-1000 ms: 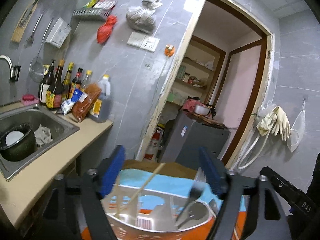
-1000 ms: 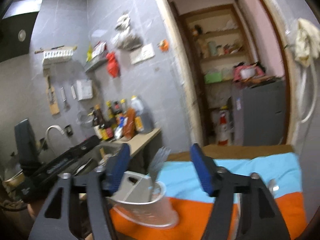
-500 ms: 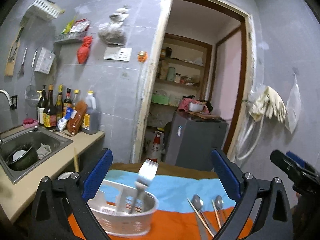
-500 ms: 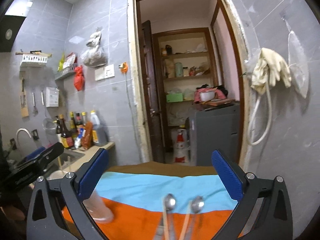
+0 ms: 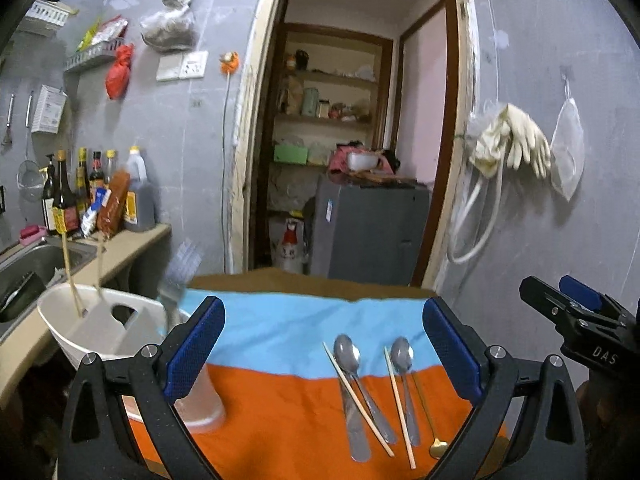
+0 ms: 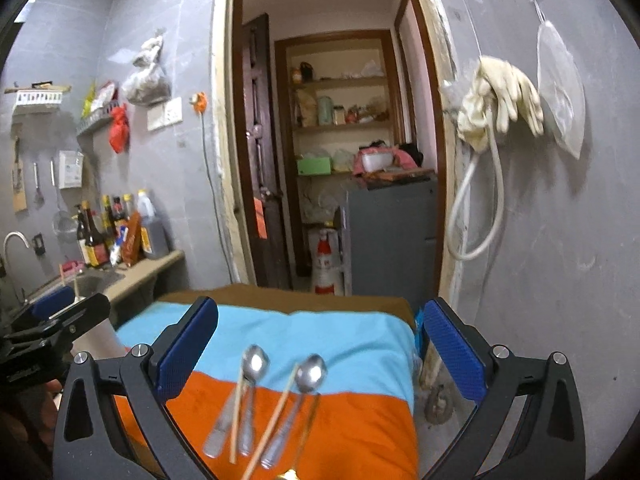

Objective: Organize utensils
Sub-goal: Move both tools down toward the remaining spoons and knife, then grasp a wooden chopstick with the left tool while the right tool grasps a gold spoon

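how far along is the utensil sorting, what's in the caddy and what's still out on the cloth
Partly done. The white caddy already holds two chopsticks and what looks like a blurred fork. Nothing is in hand: the left gripper and right gripper are both open and empty. Still left on the cloth: two spoons, two chopsticks, what seems another piece of flatware, and a thin gold-tipped utensil.

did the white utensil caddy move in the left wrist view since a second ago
Cannot tell. The white utensil caddy slid from centre to left, but so did the doorway, so the camera moved.
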The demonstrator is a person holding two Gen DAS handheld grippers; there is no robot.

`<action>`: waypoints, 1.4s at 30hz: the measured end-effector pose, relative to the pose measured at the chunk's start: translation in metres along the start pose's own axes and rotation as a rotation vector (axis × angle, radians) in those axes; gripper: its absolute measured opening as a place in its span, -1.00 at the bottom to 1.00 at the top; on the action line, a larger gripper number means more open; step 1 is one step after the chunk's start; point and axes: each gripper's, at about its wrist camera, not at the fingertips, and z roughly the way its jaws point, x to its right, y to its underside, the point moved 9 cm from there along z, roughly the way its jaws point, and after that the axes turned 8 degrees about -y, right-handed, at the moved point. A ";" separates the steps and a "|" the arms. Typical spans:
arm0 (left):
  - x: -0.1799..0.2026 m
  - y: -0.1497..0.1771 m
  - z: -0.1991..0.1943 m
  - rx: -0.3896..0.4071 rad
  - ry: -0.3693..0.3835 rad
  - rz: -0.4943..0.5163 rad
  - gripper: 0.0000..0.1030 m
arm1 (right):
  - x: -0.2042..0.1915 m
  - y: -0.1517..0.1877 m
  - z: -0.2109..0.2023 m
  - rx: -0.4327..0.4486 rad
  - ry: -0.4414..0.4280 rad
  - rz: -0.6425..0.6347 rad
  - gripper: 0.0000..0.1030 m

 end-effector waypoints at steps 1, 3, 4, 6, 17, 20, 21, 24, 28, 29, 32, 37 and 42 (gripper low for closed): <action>0.002 0.005 0.003 -0.011 -0.002 0.004 0.88 | 0.004 0.005 0.003 -0.013 -0.001 0.005 1.00; 0.007 0.019 0.015 -0.047 -0.011 0.017 0.88 | 0.013 0.018 0.011 -0.047 -0.007 0.024 1.00; 0.008 0.025 0.019 -0.065 -0.012 0.022 0.88 | 0.016 0.024 0.013 -0.061 -0.009 0.031 1.00; 0.011 0.041 0.034 -0.128 -0.025 0.043 0.88 | 0.021 0.036 0.021 -0.096 -0.017 0.049 1.00; 0.022 0.105 0.095 -0.373 -0.016 0.098 0.87 | 0.029 0.095 0.054 -0.289 -0.065 0.108 0.66; 0.026 0.121 0.109 -0.441 -0.004 0.110 0.87 | 0.028 0.106 0.061 -0.332 -0.079 0.118 0.43; 0.027 0.124 0.113 -0.454 -0.007 0.114 0.86 | 0.027 0.109 0.063 -0.347 -0.082 0.118 0.37; 0.027 0.135 0.123 -0.499 0.000 0.115 0.77 | 0.025 0.121 0.071 -0.394 -0.092 0.119 0.11; 0.028 0.141 0.133 -0.540 0.012 0.103 0.47 | 0.020 0.135 0.079 -0.453 -0.111 0.112 -0.17; 0.028 0.142 0.137 -0.550 0.011 0.101 0.42 | 0.019 0.137 0.080 -0.462 -0.115 0.112 -0.19; 0.029 0.143 0.145 -0.572 0.014 0.095 0.11 | 0.021 0.140 0.081 -0.475 -0.120 0.122 -0.20; 0.024 0.138 0.154 -0.594 0.038 0.040 -0.32 | 0.022 0.142 0.082 -0.492 -0.125 0.133 -0.20; 0.011 0.133 0.156 -0.617 0.063 -0.043 -0.81 | 0.018 0.148 0.087 -0.531 -0.137 0.127 -0.34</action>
